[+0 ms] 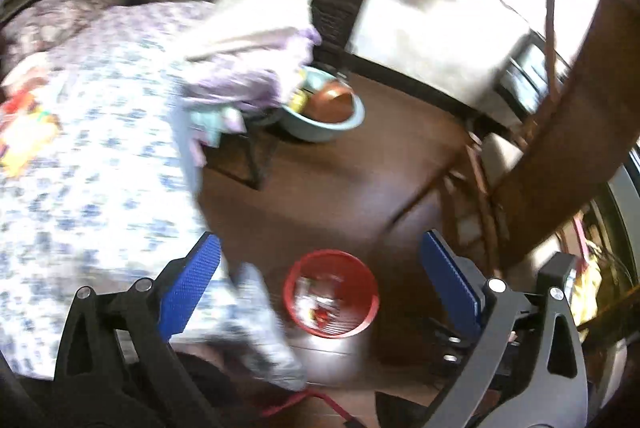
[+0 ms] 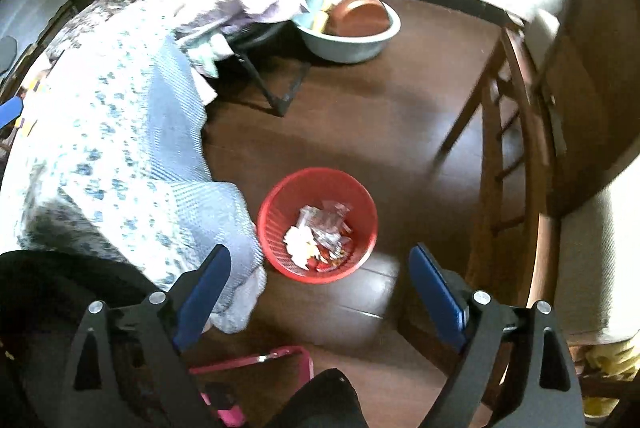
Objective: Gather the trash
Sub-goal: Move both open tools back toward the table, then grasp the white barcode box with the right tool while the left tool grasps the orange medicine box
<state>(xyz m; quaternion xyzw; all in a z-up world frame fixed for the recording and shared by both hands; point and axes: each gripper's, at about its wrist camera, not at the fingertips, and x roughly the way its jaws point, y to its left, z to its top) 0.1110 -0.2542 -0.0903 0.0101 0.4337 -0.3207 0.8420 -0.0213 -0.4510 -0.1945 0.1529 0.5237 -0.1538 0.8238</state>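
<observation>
Both grippers wide open, holding nothing — left gripper (image 1: 320, 292) and right gripper (image 2: 320, 292) poised above the red mesh wastebasket (image 2: 317, 225) on the dark wood floor (image 2: 360, 131), just beside the floral bedspread (image 2: 112, 147). Wrappers and crumpled paper (image 2: 320, 232) already inside. Colourful packet (image 1: 24, 135) lying on the bedding at far left, blurred — probably next. Best to swing over slowly, come down with fingers straddling the packet, pinch without catching the cloth.

Both wrist views look steeply down, sharing the red basket (image 1: 331, 294) (image 2: 317, 224).
</observation>
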